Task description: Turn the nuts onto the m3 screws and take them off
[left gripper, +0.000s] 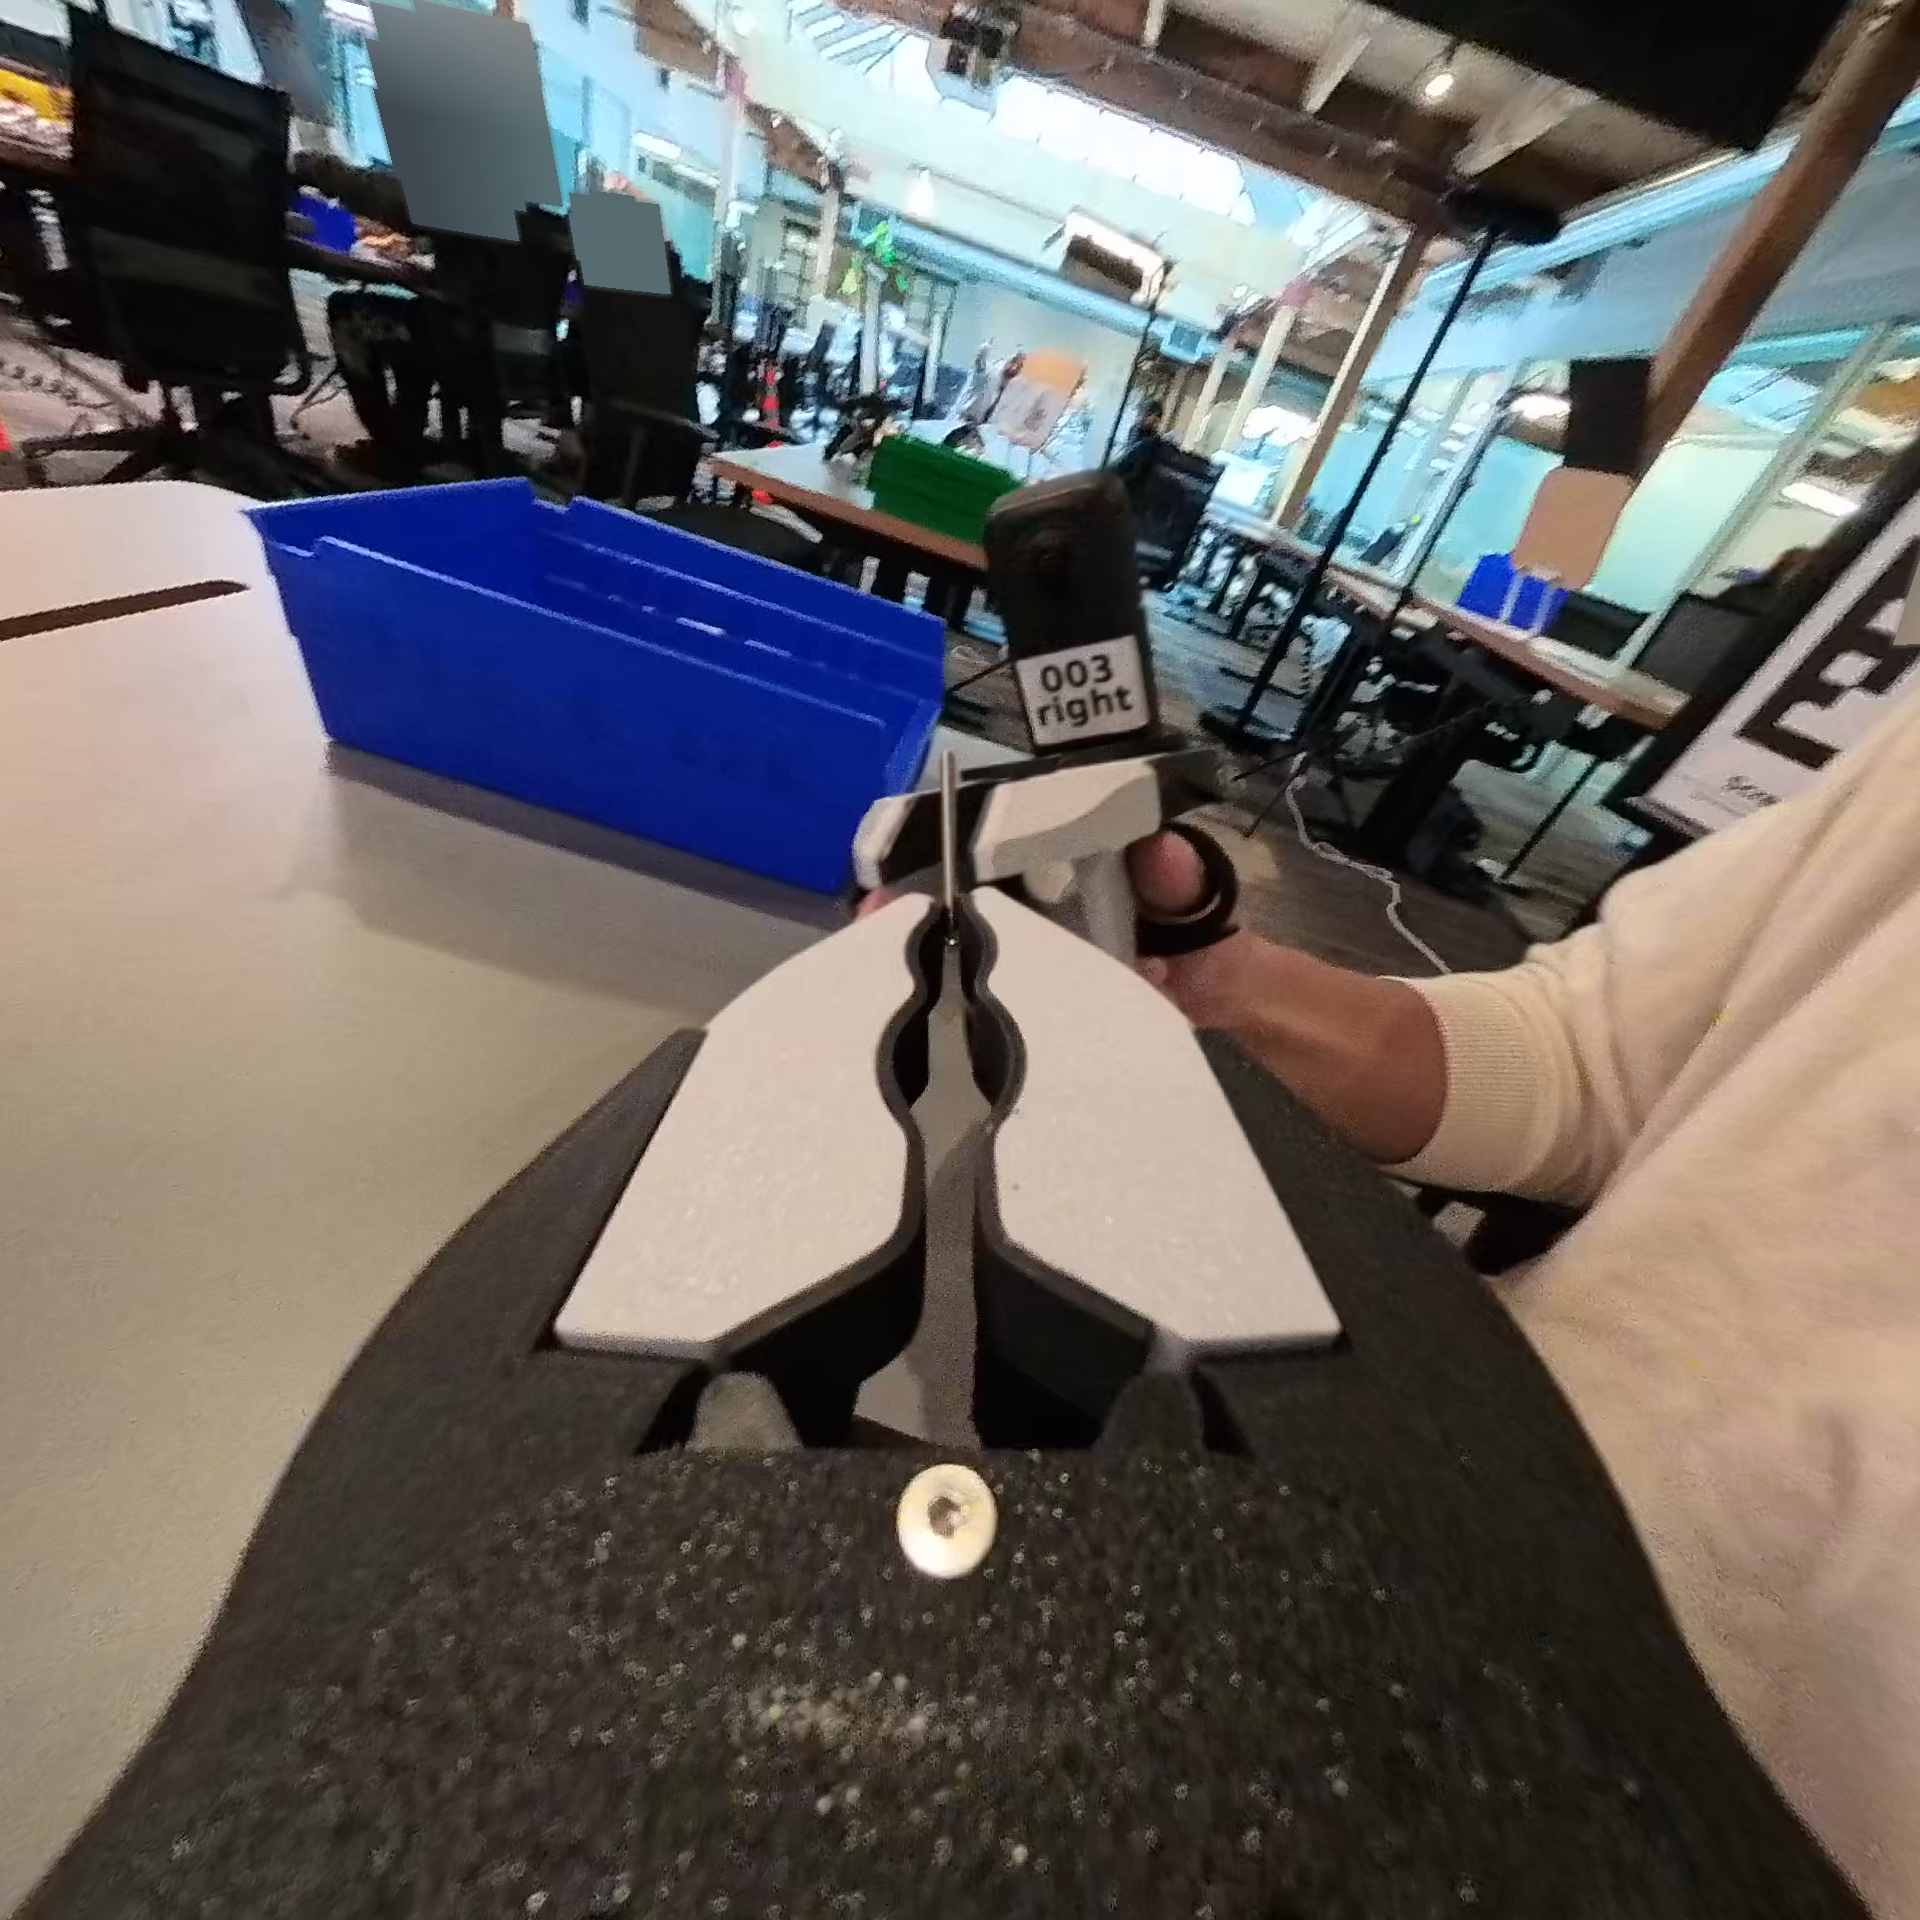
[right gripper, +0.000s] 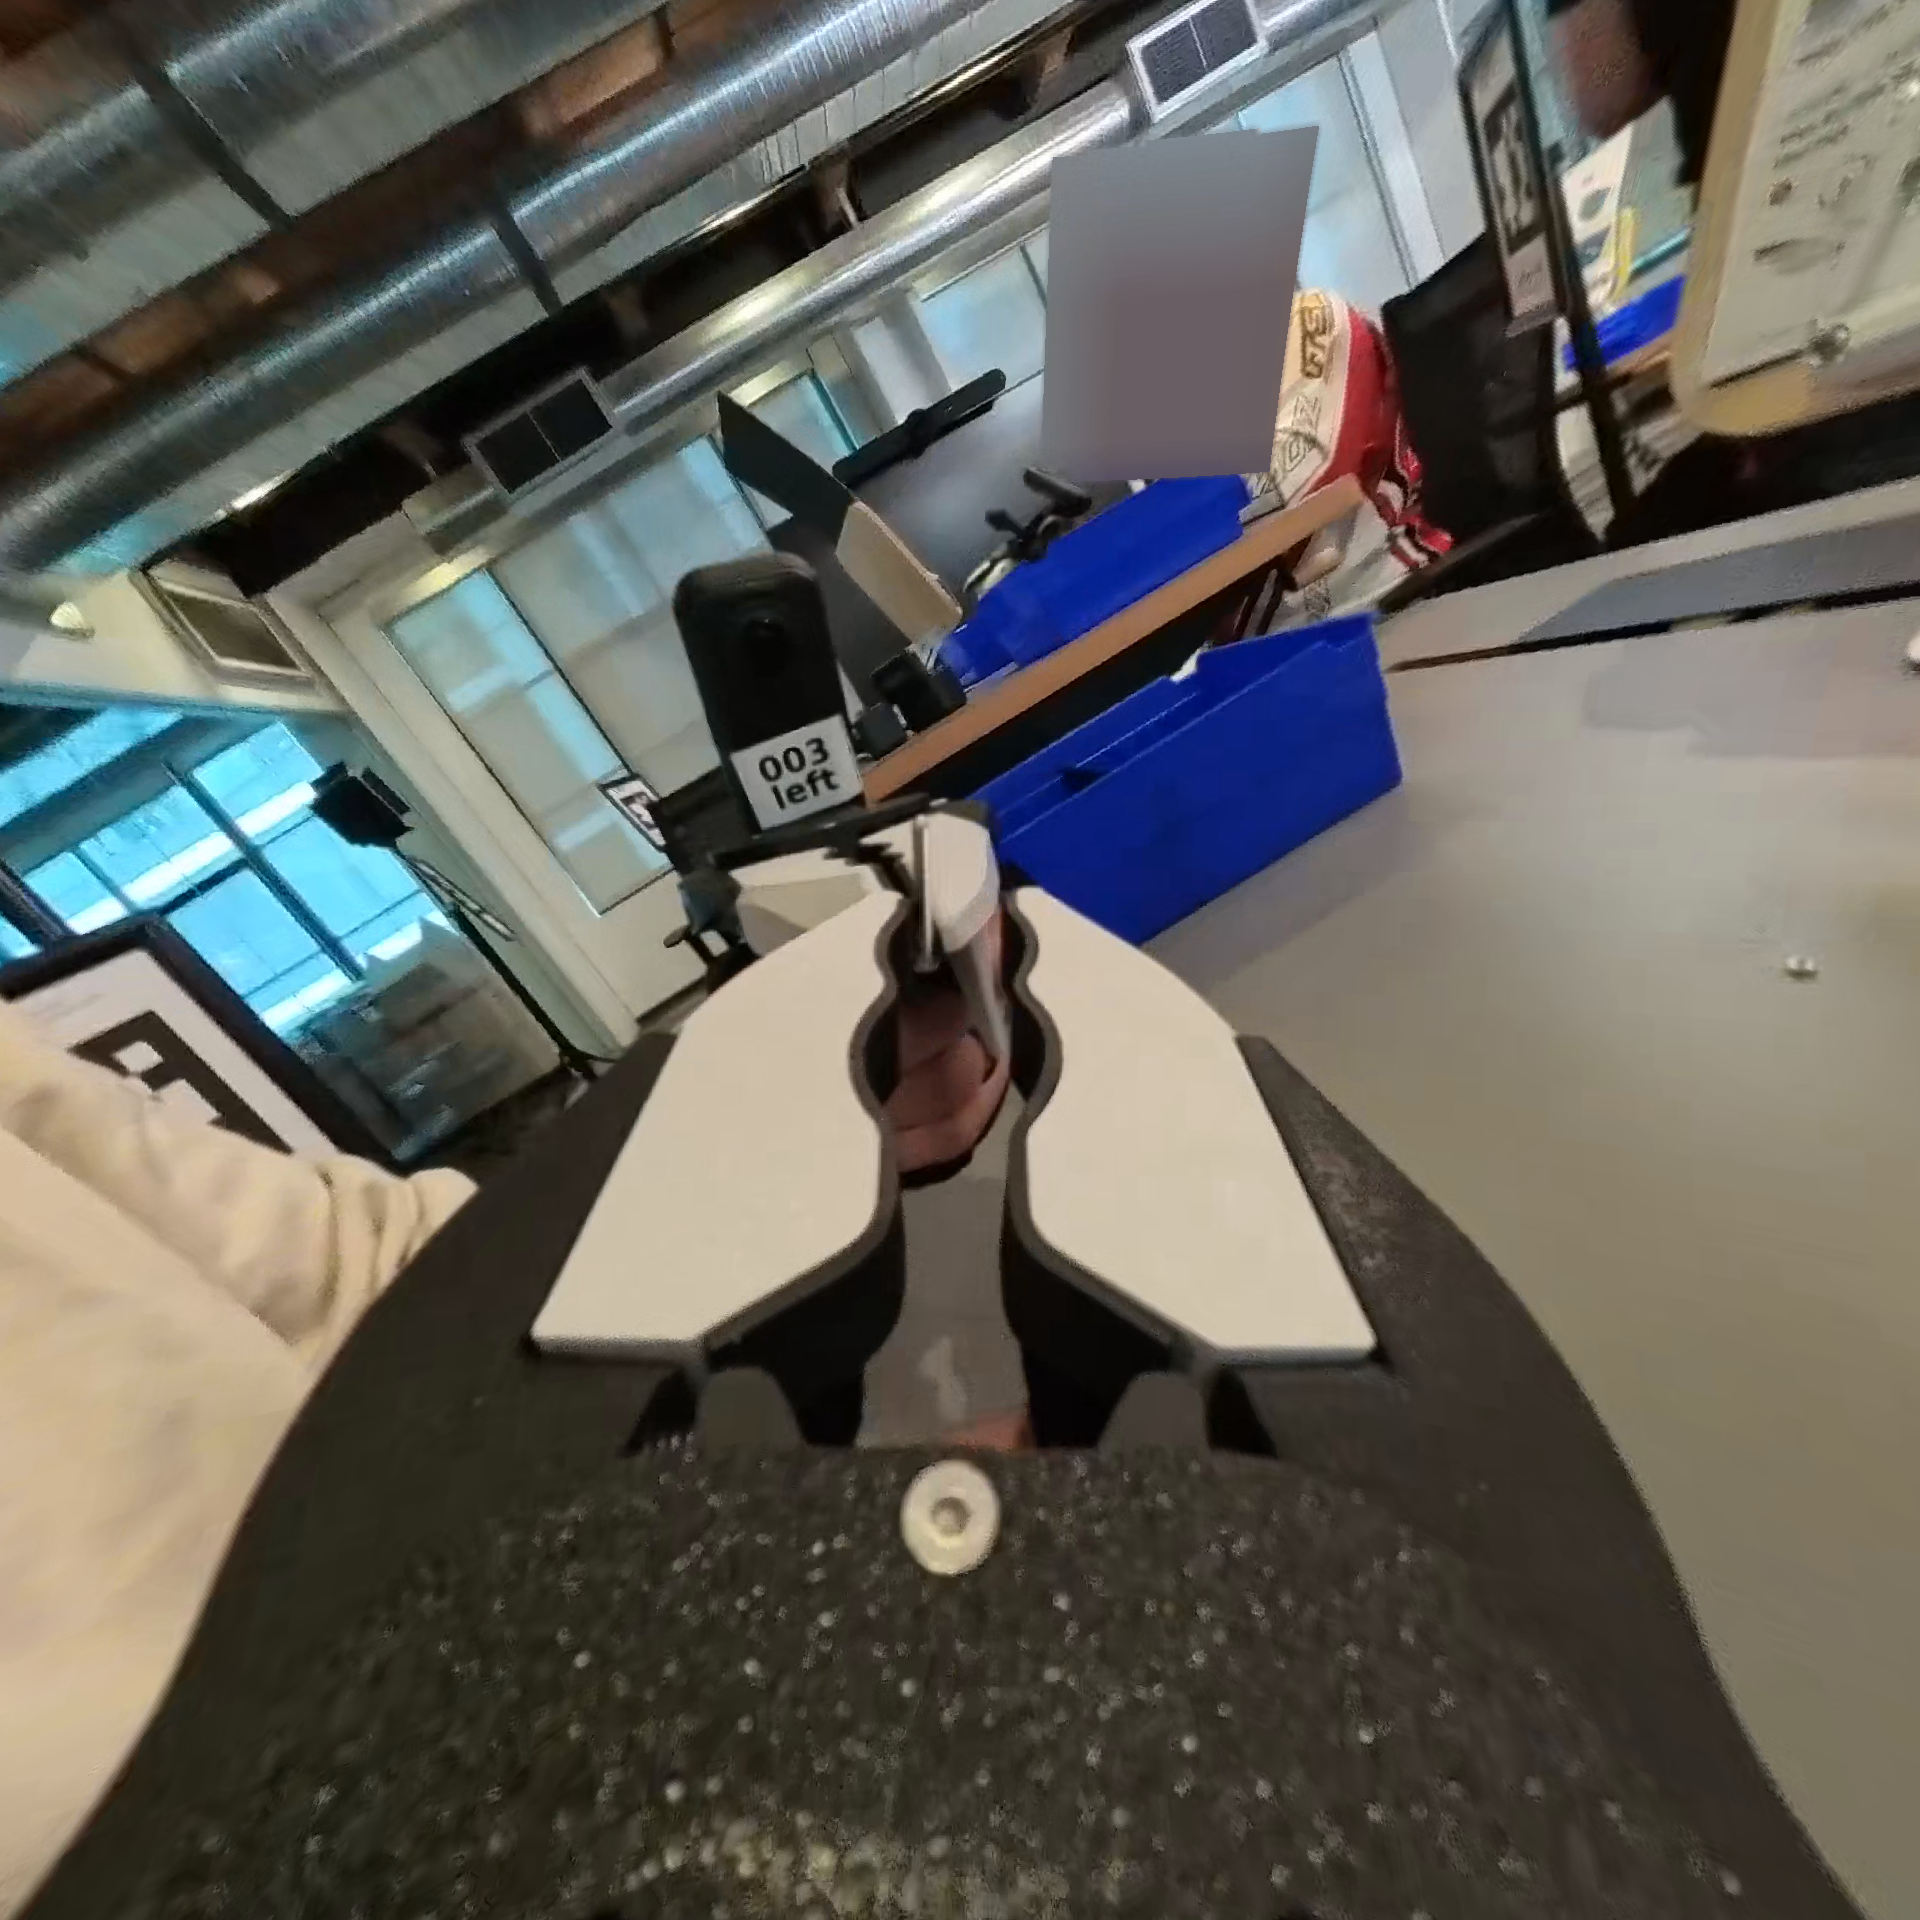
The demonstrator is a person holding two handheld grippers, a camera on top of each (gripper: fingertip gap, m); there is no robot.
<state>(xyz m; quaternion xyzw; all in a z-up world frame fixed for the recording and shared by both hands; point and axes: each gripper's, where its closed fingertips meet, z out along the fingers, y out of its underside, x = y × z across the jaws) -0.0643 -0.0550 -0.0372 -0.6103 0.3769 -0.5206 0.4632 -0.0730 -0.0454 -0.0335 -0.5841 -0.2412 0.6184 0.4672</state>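
Observation:
A long thin metal screw [left gripper: 949, 831] stands upright, its lower end pinched between the white fingertips of my left gripper [left gripper: 950, 916], which is shut on it. My right gripper [left gripper: 997, 831] faces it from just behind, level with the screw's shaft. In the right wrist view the right gripper [right gripper: 954, 914] has its jaws a little apart, with the screw [right gripper: 920, 888] standing just inside its left fingertip and the left gripper [right gripper: 961, 883] showing through the gap. I see no nut between the fingers. A small metal piece [right gripper: 1801, 966], maybe a nut, lies on the table.
A blue plastic bin [left gripper: 582, 665] stands on the grey table [left gripper: 260, 987] beyond the grippers; it also shows in the right wrist view [right gripper: 1195, 769]. A person's cream sleeve [left gripper: 1610, 1039] fills the right side. Both grippers are held above the table's edge. Less than 4 cm separates the two grippers' tips.

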